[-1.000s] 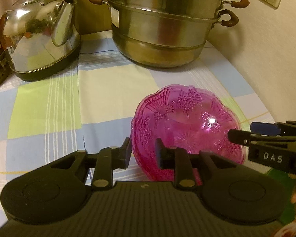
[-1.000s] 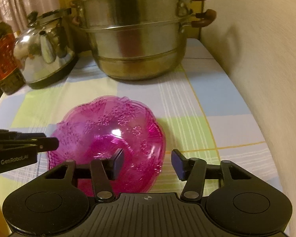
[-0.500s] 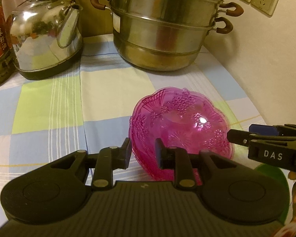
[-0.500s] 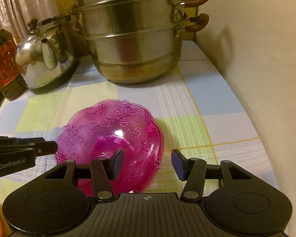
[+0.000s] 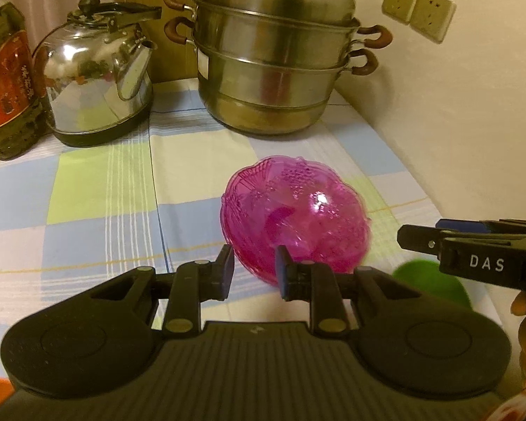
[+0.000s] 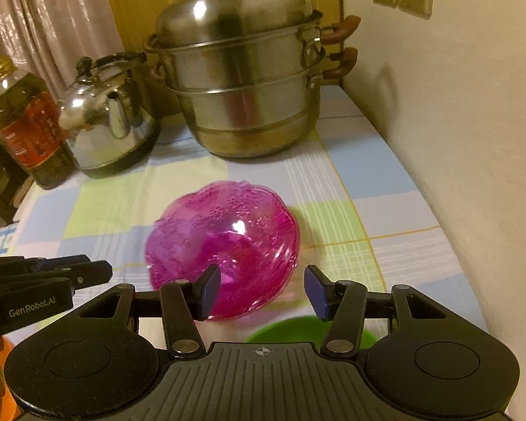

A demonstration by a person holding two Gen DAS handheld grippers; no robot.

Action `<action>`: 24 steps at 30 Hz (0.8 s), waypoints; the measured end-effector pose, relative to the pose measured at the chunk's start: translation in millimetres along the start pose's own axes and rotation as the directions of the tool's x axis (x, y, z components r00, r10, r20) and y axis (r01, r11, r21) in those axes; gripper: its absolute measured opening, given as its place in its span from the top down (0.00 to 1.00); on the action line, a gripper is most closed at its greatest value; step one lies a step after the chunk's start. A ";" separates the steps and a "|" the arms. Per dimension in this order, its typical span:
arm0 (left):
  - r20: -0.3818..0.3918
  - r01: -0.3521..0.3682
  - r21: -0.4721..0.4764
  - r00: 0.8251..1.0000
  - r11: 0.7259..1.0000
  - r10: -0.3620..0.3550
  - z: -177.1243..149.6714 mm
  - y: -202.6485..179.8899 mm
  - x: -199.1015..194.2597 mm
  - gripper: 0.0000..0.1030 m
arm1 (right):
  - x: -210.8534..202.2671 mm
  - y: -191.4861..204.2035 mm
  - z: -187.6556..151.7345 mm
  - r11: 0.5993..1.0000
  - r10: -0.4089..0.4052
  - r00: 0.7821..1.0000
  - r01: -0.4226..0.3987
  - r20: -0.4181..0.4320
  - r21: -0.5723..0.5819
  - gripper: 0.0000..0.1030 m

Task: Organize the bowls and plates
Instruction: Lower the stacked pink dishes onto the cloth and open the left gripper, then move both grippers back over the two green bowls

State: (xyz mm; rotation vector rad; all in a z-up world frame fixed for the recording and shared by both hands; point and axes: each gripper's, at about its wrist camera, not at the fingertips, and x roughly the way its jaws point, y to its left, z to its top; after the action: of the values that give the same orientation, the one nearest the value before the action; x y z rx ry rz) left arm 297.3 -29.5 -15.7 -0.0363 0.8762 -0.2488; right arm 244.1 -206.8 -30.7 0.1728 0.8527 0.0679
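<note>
Pink bowl (image 5: 294,214) sits centre frame on the checked cloth (image 5: 101,189). Left gripper (image 5: 254,273) jaws part-open, right gripper (image 6: 261,289) jaws wide; neither holds anything. Green dish (image 6: 298,329) at bottom.

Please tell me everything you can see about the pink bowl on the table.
The translucent pink plastic bowl has a scalloped rim and an embossed floral pattern. It sits upright and empty on the checked tablecloth, in front of the steel steamer pot. Neither gripper appears to hold it. Its outline is slightly blurred.
</note>
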 end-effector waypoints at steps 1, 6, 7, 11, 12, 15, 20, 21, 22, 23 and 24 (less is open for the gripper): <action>0.003 0.001 0.000 1.000 1.000 -0.001 -2.6 -1.3 -6.0 0.78 | -6.3 2.1 -2.2 1.000 0.002 1.000 -0.002 0.004 0.001 0.49; 0.023 0.013 -0.003 1.000 1.000 -0.013 -19.1 -6.8 -36.9 0.78 | -35.1 10.4 -16.5 1.000 0.020 1.000 -0.020 0.022 0.001 0.48; 0.028 0.013 -0.003 1.000 1.000 -0.013 -22.7 -8.1 -43.3 0.78 | -40.2 11.7 -20.3 1.000 0.023 0.999 -0.023 0.024 0.002 0.49; 0.044 0.015 -0.013 0.999 1.000 -0.014 -37.2 -11.2 -65.2 0.78 | -62.7 14.2 -38.6 0.999 0.037 0.999 -0.037 0.032 0.015 0.48; 0.047 0.014 -0.014 0.999 1.000 -0.013 -41.1 -11.8 -69.9 0.78 | -66.8 14.4 -42.3 0.999 0.039 0.999 -0.040 0.033 0.019 0.48; 0.052 0.006 -0.015 0.999 1.000 -0.006 -54.8 -13.7 -83.1 0.78 | -82.1 14.8 -55.2 0.998 0.046 0.998 -0.047 0.038 0.028 0.49; 0.059 0.005 -0.034 0.998 0.999 -0.003 -81.4 -14.7 -104.8 0.78 | -107.8 13.2 -78.1 0.996 0.058 0.997 -0.060 0.046 0.059 0.49; 0.059 0.004 -0.040 0.998 0.999 -0.001 -86.9 -14.7 -108.8 0.78 | -110.8 12.5 -81.7 0.996 0.061 0.997 -0.063 0.046 0.062 0.49; 0.061 0.005 -0.044 0.998 0.999 -0.003 -92.3 -14.3 -112.9 0.78 | -114.5 12.1 -87.1 0.996 0.065 0.997 -0.067 0.044 0.065 0.49; 0.063 0.005 -0.049 0.998 0.999 -0.002 -98.2 -14.3 -117.1 0.78 | -117.9 12.1 -92.9 0.995 0.067 0.997 -0.070 0.041 0.065 0.49; 0.064 0.004 -0.053 0.998 0.999 -0.001 -103.8 -14.4 -120.5 0.78 | -120.8 12.3 -98.4 0.996 0.070 0.997 -0.072 0.038 0.058 0.49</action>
State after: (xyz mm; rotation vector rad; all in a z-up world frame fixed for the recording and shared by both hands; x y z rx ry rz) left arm 141.2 -8.4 10.7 -0.0941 0.8189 -0.2256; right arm 90.7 -197.9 -2.2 0.2597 0.8131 0.1056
